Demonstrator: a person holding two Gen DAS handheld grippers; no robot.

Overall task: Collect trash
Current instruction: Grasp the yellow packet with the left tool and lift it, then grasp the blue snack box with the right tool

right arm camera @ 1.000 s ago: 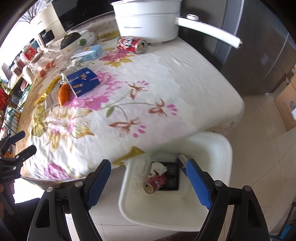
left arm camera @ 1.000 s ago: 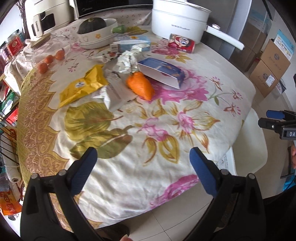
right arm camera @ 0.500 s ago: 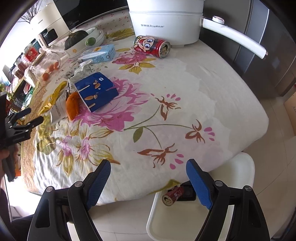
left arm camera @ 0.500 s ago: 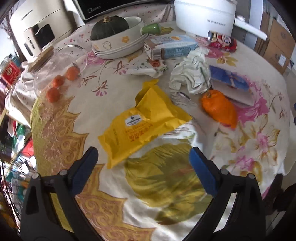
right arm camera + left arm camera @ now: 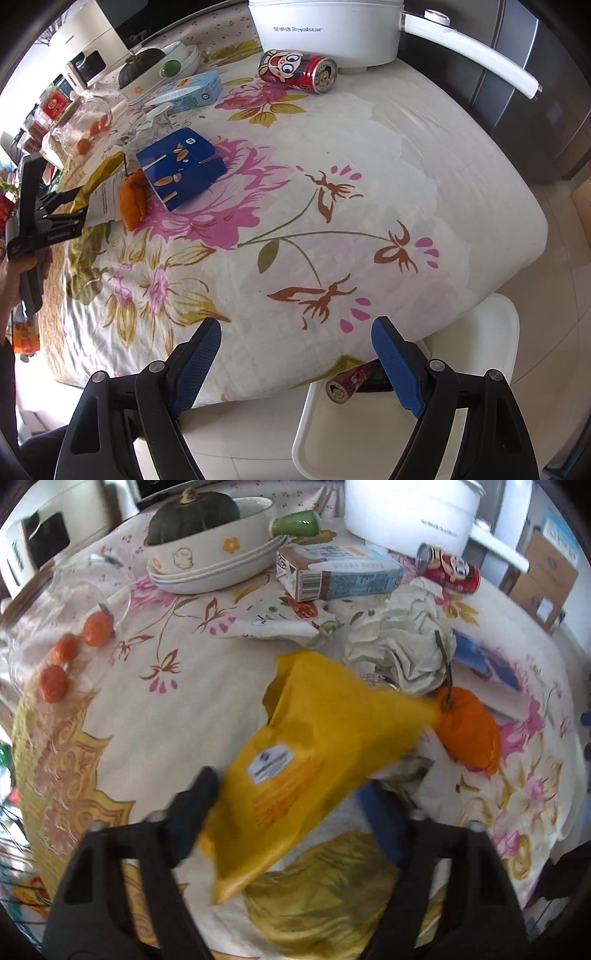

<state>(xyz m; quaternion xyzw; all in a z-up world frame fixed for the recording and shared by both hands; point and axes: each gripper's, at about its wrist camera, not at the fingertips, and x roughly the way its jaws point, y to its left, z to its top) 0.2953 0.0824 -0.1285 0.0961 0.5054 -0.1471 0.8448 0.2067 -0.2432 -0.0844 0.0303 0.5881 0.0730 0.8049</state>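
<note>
The left gripper (image 5: 288, 805) is over the cluttered end of the table, and its jaws have just been closing with the yellow mailer bag (image 5: 314, 760) between them. The left finger (image 5: 195, 801) lies against the bag's edge, while the right one stands just clear of the other side; blur prevents any finding that the pads press, so the grip reads as not yet made. The right gripper (image 5: 295, 365) hangs with its jaws spread and nothing between them, above the table edge nearest the bin.

The bag lies flat on the flowered tablecloth (image 5: 155, 701), its far corner touching an orange pouch (image 5: 469, 734) and close to crumpled white paper (image 5: 402, 653). Judged by its look it is thin plastic film — light, limp and rather slick. It should crumple rather than resist, and may slide out of a shallow pinch. A hold across the near body, by the white label, appears sounder than one at a corner.

Containers:
- White bin (image 5: 480, 435) on the floor beside the table: holds a red can lying on its side and something dark next to it; the rest is hidden by the gripper finger.
- Stacked bowls (image 5: 221, 561): a dark green squash sits in the top one.
- Clear jar (image 5: 66, 602) lying on its side: small orange fruits inside.
- White electric pot (image 5: 325, 29) at the far end: contents not visible.

Also on the cloth are a milk carton (image 5: 340, 572), a red drink can (image 5: 299, 72) and a blue box (image 5: 181, 166).
</note>
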